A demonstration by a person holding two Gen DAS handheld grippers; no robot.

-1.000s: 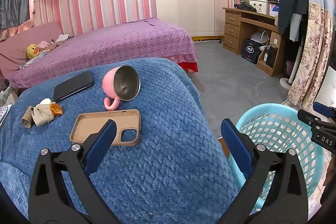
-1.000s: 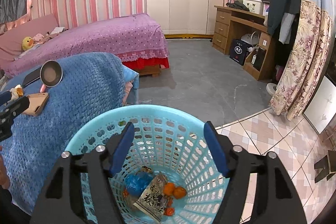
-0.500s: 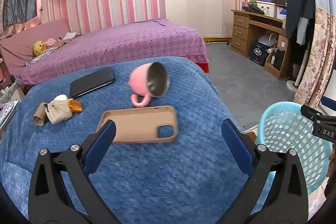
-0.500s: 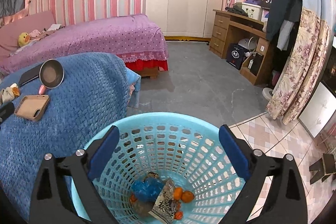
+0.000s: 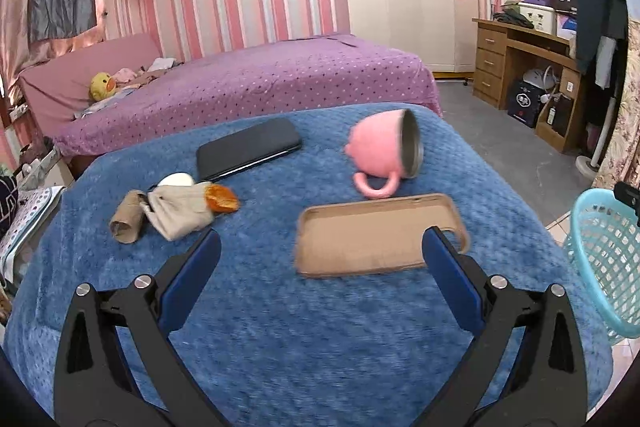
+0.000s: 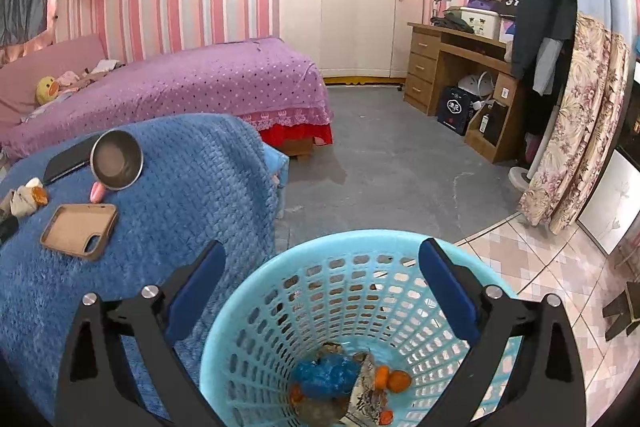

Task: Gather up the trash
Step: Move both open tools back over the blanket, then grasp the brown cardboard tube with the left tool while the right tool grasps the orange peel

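A small heap of trash lies on the blue blanket [image 5: 280,339] at the left: a cardboard tube [image 5: 127,222], a crumpled beige tissue [image 5: 178,213], an orange peel [image 5: 220,198] and a white scrap [image 5: 176,180]. My left gripper [image 5: 320,251] is open and empty, low over the blanket, near the heap's right. My right gripper [image 6: 320,263] is open and empty above the light blue basket [image 6: 256,291], which holds a blue wrapper [image 6: 326,373], a printed packet [image 6: 366,391] and orange peels [image 6: 394,379]. The trash heap also shows in the right wrist view [image 6: 26,199].
On the blanket lie a tan phone case [image 5: 372,239], a tipped pink mug [image 5: 384,153] and a black phone [image 5: 248,149]. A purple bed [image 5: 248,83] stands behind, a wooden desk [image 5: 528,67] at the right. The basket [image 5: 608,259] stands on the floor right of the blanket.
My left gripper has swung left over the blanket, away from the basket and toward the trash heap. My right gripper has opened wide and risen slightly above the basket.
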